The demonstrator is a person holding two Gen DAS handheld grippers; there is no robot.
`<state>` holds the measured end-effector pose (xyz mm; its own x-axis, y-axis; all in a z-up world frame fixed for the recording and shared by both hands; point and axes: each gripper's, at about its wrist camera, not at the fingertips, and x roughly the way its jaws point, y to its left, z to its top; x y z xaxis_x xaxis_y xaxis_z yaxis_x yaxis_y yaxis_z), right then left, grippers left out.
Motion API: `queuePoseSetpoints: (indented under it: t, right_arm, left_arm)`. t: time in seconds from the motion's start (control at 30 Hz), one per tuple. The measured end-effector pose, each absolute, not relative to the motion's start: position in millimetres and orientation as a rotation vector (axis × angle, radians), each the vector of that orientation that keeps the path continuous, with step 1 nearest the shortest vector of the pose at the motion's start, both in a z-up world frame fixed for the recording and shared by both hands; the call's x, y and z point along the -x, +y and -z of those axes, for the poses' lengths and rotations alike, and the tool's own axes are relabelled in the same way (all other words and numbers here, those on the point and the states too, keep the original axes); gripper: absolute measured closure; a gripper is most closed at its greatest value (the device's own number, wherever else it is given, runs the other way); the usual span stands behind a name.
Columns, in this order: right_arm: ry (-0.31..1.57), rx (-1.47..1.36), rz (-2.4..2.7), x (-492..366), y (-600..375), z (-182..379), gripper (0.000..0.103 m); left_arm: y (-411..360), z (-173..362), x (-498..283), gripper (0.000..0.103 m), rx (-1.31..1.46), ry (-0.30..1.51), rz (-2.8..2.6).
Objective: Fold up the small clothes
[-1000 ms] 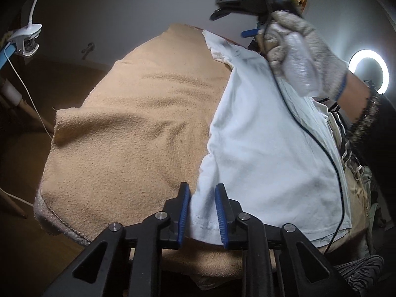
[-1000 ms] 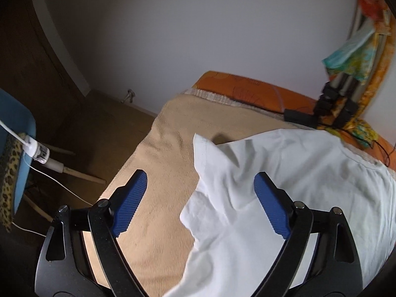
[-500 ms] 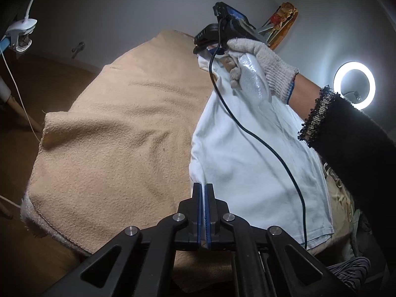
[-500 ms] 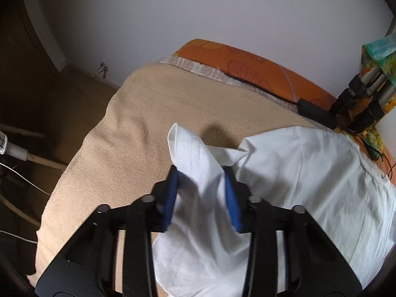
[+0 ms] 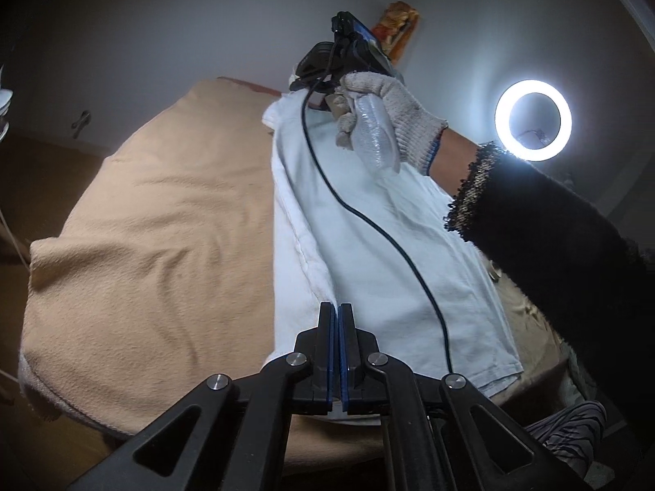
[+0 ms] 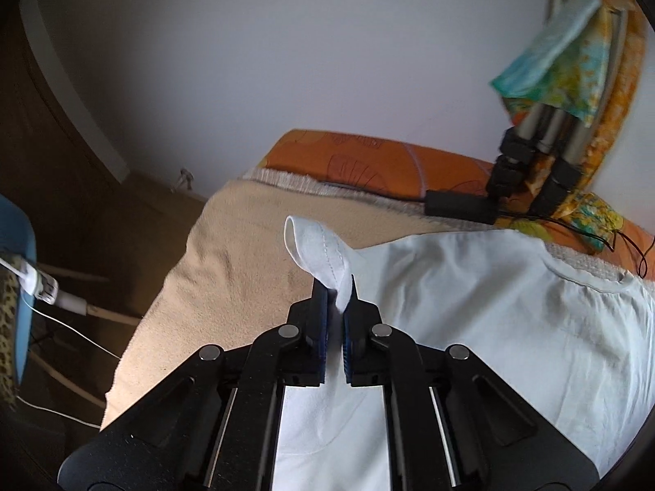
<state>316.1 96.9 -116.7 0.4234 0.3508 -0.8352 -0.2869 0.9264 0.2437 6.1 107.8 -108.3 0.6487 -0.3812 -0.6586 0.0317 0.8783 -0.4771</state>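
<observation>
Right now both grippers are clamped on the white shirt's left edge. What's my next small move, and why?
Probably lift both together and carry that edge across toward the shirt's middle. The left gripper pinches the hem end and the right gripper the sleeve end of the white shirt, so the side is held at two points over the tan blanket, ready to fold inward.

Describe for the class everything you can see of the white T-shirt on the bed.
The white T-shirt is thin, soft, creased cotton-like cloth with a ribbed neckline and stitched hems. It lies spread on a tan blanket, its long edge lifted into a ridge. The right gripper is shut on a stitched sleeve, raised in a loop; the left gripper is shut on the hem. A black cable trails across it.
</observation>
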Motion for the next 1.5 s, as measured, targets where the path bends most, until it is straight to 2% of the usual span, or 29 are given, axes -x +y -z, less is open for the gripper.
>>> queuePoseSetpoints:
  t: [0.33, 0.7, 0.73, 0.8, 0.83, 0.87, 0.9, 1.1, 1.5]
  right_arm:
    - [1.019, -0.235, -0.339, -305.7, -6.9, 113.9, 0.096]
    - [1.119, -0.268, -0.238, -307.8, -71.2, 150.7, 0.096]
    - [1.129, -0.254, -0.216, -308.0, -75.1, 153.3, 0.092]
    - [1.129, -0.218, -0.166, -307.5, -83.3, 155.2, 0.070]
    - [1.116, -0.209, -0.141, -305.5, -90.0, 153.8, 0.050]
    - [1.103, -0.213, -0.134, -304.0, -95.6, 151.9, 0.043]
    - [1.096, -0.220, -0.134, -301.8, -101.8, 149.1, 0.043]
    - [1.051, -0.226, -0.129, -284.8, -135.9, 124.5, 0.043]
    - [0.915, -0.268, -0.125, -181.5, -217.0, 46.4, 0.043]
  left_arm:
    - [70.1, 114.5, -14.0, 0.103, 0.359, 0.862, 0.399]
    - [23.3, 135.1, -27.1, 0.103, 0.303, 0.955, 0.487]
    - [20.4, 136.3, -27.6, 0.103, 0.299, 0.961, 0.493]
    - [16.1, 137.8, -26.5, 0.103, 0.292, 0.970, 0.512]
    - [14.1, 138.6, -26.1, 0.100, 0.286, 0.977, 0.523]
    - [11.3, 138.8, -25.3, 0.094, 0.285, 0.981, 0.539]
    - [8.4, 138.2, -24.1, 0.088, 0.281, 0.982, 0.555]
    - [4.6, 127.7, -10.4, 0.082, 0.251, 0.952, 0.594]
    - [35.3, 112.2, 15.3, 0.082, 0.266, 0.824, 0.471]
